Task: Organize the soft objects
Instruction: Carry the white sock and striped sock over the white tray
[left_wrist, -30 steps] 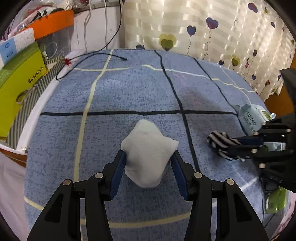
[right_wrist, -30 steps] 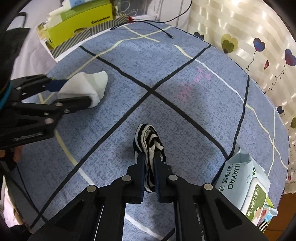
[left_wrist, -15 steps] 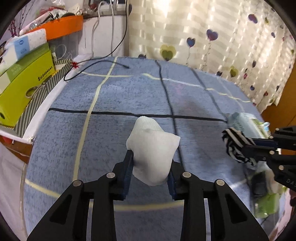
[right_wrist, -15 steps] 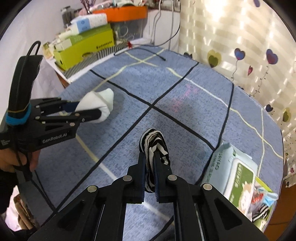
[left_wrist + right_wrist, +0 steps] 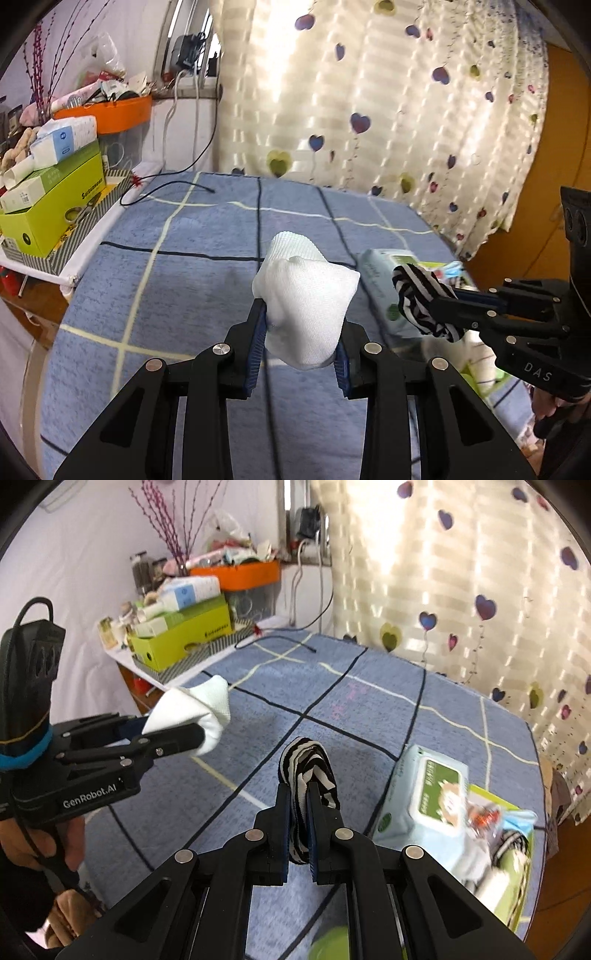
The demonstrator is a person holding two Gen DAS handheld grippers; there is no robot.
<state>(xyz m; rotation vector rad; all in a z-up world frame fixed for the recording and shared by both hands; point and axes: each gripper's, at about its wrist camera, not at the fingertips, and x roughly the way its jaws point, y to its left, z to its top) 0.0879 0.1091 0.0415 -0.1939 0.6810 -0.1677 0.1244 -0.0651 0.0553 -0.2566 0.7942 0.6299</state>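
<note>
Both grippers are raised above the bed, and each one carries a small bundle of cloth. The left gripper [image 5: 300, 334] is clamped on a white sock [image 5: 304, 295]; its two blue pads press the sock from both sides, and the top part bulges out above the fingers. The right gripper [image 5: 300, 814] has its jaws almost together, pinching a black and white striped sock [image 5: 308, 771] that is rolled or folded into a thick lump. Neither sock touches the blue blanket [image 5: 192, 266] with its cream and black lines; both hang in the air over it.

From the right camera, the left gripper [image 5: 173, 734] is on the left side with the white sock [image 5: 195, 710] at its tip, and a hand [image 5: 44, 845] holds its handle low down. From the left camera, the right gripper [image 5: 443, 304] comes in from the right with the striped sock [image 5: 421, 299]. The two socks are near each other but apart.

At the right edge of the bed lies a pack of wipes [image 5: 428, 794], and just beside it a green box [image 5: 506, 853] with some mixed things inside, too blurred to name. Behind the bed there is a curtain [image 5: 388, 110] with hearts.
</note>
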